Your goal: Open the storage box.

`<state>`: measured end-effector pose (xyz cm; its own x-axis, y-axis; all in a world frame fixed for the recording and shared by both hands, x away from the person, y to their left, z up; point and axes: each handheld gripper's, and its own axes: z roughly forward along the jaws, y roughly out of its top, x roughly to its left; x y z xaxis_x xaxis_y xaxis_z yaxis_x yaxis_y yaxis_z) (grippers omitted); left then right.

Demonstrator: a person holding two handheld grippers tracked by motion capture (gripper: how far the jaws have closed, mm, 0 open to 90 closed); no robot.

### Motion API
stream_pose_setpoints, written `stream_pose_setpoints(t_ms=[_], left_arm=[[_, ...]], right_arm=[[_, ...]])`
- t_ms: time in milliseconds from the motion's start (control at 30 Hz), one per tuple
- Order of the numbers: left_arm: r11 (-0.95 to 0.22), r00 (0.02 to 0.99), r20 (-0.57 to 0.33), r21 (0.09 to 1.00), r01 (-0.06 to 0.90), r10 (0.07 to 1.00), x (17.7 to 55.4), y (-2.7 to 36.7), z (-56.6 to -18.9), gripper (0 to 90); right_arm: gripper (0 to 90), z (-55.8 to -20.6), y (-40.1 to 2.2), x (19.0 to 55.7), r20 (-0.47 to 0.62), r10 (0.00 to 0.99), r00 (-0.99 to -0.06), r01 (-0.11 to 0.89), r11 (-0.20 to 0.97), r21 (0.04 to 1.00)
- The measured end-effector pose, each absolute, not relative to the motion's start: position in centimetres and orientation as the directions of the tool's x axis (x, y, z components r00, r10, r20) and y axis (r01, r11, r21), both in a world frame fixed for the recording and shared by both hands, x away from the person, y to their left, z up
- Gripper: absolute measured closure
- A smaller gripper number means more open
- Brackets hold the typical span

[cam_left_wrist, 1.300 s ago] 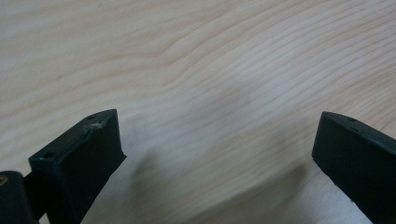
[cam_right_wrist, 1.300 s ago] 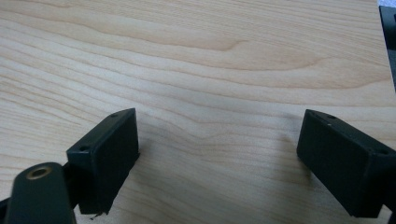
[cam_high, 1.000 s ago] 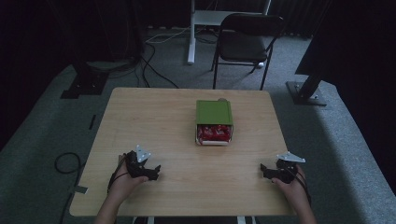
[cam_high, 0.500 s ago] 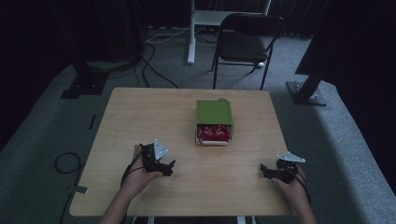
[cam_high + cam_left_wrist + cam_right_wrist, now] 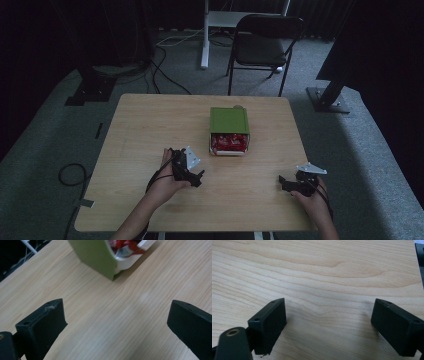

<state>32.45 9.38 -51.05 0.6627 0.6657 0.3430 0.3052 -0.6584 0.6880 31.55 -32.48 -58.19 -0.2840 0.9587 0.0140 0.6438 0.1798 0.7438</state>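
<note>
Left gripper (image 5: pixel 198 176): jaws wide, empty, near the green box (image 5: pixel 229 120) mid-table | box (red packets (image 5: pixel 229 142) inside, possibly snacks) lies on its side | right gripper (image 5: pixel 283 182): spread, holding nothing, well apart.

A box (image 5: pixel 229 120) is set on the table (image 5: pixel 140 130), a bit past the middle and toward the far edge, with packets (image 5: pixel 229 142) tucked in its near open end. The left gripper (image 5: pixel 198 177) is held over the table just in front and left of the box, close by. The right gripper (image 5: pixel 283 183) is kept near the front right corner, well apart from both. A chair (image 5: pixel 262 45) is parked behind the table.
</note>
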Motion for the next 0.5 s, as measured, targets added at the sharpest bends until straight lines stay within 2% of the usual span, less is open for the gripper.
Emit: stream_pose_setpoints(t_ms=[133, 300, 500], left_arm=[[-0.694, 0.672, 0.386, 0.668, 0.269, 0.632, 32.6, 8.2, -50.9, 2.5], [-0.716, 0.695, 0.399, 0.657, 0.238, 0.597, 32.7, 6.6, -50.8, 4.0], [-0.774, 0.694, 0.483, 0.61, 0.17, 0.534, 32.8, 4.9, -50.6, 4.0]], right_arm=[[12.1, -58.2, -32.5, 31.6, 0.014, 0.959, -0.284, 0.644, 0.18, 0.744], [12.1, -58.2, -32.5, 31.6, 0.015, 0.959, -0.283, 0.644, 0.179, 0.744], [12.1, -58.2, -32.5, 31.6, 0.014, 0.959, -0.284, 0.644, 0.18, 0.744]])
